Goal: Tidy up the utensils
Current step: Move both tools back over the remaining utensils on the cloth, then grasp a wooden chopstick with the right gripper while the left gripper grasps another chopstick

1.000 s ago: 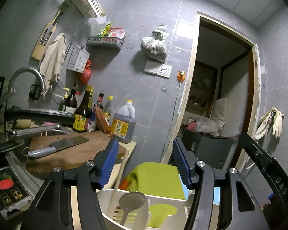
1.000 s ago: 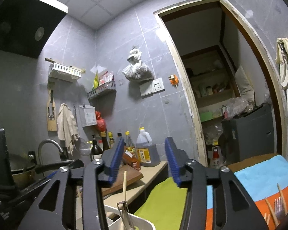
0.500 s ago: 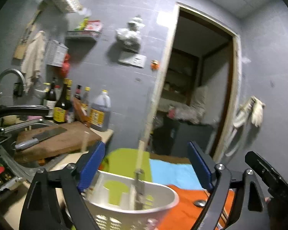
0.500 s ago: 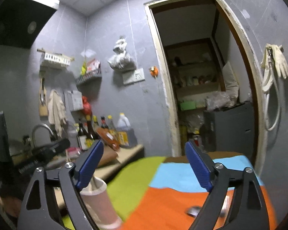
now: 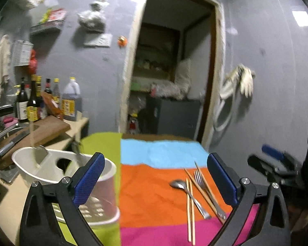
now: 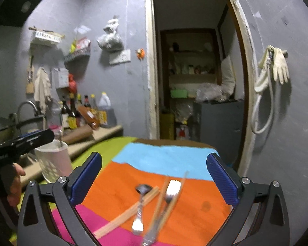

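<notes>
left gripper [image 5: 154, 176] and right gripper [image 6: 154, 176] both opening wide, nothing between them. metal spoon [image 6: 140, 203], metal fork [image 6: 170, 192] and wooden chopsticks [image 6: 129, 211] lie on orange cloth on tabletop [image 6: 195, 205]; white plastic utensil holder [image 5: 57, 176] stands at left.

Dim indoor light, motion blur throughout, fisheye bending, dark corners.

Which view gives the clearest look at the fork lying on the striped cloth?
The left wrist view. There the fork is fairly sharp: its tines and handle show, lying beside the chopsticks and spoon on the orange stripe. The right wrist view shows the same fork nearer, but smeared by motion blur, so its tines are hard to make out.
</notes>
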Demonstrator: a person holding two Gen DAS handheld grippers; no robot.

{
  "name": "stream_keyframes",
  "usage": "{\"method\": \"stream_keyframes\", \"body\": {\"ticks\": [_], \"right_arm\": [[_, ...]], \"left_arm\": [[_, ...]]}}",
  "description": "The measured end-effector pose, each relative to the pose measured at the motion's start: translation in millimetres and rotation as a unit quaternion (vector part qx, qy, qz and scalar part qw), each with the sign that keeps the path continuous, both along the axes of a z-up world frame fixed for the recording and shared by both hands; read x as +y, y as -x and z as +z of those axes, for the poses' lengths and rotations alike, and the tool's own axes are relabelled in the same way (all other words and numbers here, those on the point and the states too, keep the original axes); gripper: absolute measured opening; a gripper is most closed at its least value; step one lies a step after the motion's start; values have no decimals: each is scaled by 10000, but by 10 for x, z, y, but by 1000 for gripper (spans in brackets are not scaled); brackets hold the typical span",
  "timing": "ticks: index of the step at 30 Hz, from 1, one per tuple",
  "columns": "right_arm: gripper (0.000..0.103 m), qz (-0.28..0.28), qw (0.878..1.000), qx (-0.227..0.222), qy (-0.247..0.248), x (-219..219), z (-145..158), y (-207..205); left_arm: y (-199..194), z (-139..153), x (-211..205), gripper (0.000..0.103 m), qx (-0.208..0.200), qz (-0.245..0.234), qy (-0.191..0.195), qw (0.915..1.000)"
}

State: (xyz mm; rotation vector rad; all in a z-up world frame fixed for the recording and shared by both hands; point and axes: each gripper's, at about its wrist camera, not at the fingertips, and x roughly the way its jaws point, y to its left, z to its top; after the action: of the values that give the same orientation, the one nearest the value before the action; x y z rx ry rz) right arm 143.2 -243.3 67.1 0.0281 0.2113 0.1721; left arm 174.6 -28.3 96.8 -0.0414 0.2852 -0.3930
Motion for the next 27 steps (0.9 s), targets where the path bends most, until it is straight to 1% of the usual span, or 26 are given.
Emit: {"method": "stream_keyframes", "body": {"ticks": [5, 9, 11, 14, 15, 16, 17, 18, 19, 20, 22, 27], "right_arm": [[103, -249, 9987, 426, 90, -169, -155, -105], [103, -368, 9960, 813, 59, -267, -307, -241], [101, -396, 9940, 1018, 66, -296, -375, -321], [87, -381, 9892, 1409, 84, -334, -495, -454], [79, -353, 9874, 1542, 89, -341, -533, -502], [73, -330, 9850, 1691, 114, -341, -573, -554], [71, -297, 9827, 1823, 139, -337, -610, -601], [65, -257, 9810, 1915, 154, -336, -646, -628], [58, -222, 9792, 2009, 176, -328, -674, -663], [56, -181, 9773, 2101, 201, -318, -699, -701], [48, -100, 9738, 2260, 235, -299, -731, -762], [39, -11, 9668, 2539, 293, -314, -798, -892]], "left_arm": [[-86, -252, -316, 98, 388, -291, -505, 9975], [-174, -421, -451, 98, 714, -479, -741, 9935], [-220, -486, -518, 97, 880, -532, -850, 9911], [-314, -545, -603, 97, 1033, -563, -999, 9880], [-344, -574, -635, 95, 1098, -582, -1061, 9866], [-378, -598, -671, 91, 1171, -600, -1122, 9849], [-418, -626, -699, 84, 1259, -642, -1185, 9828], [-484, -678, -745, 81, 1394, -723, -1268, 9794], [-539, -725, -774, 73, 1518, -801, -1338, 9760], [-569, -773, -802, 65, 1613, -861, -1393, 9732], [-719, -886, -866, 56, 1886, -1042, -1512, 9647], [-984, -1082, -914, 44, 2428, -1287, -1546, 9490]]}}
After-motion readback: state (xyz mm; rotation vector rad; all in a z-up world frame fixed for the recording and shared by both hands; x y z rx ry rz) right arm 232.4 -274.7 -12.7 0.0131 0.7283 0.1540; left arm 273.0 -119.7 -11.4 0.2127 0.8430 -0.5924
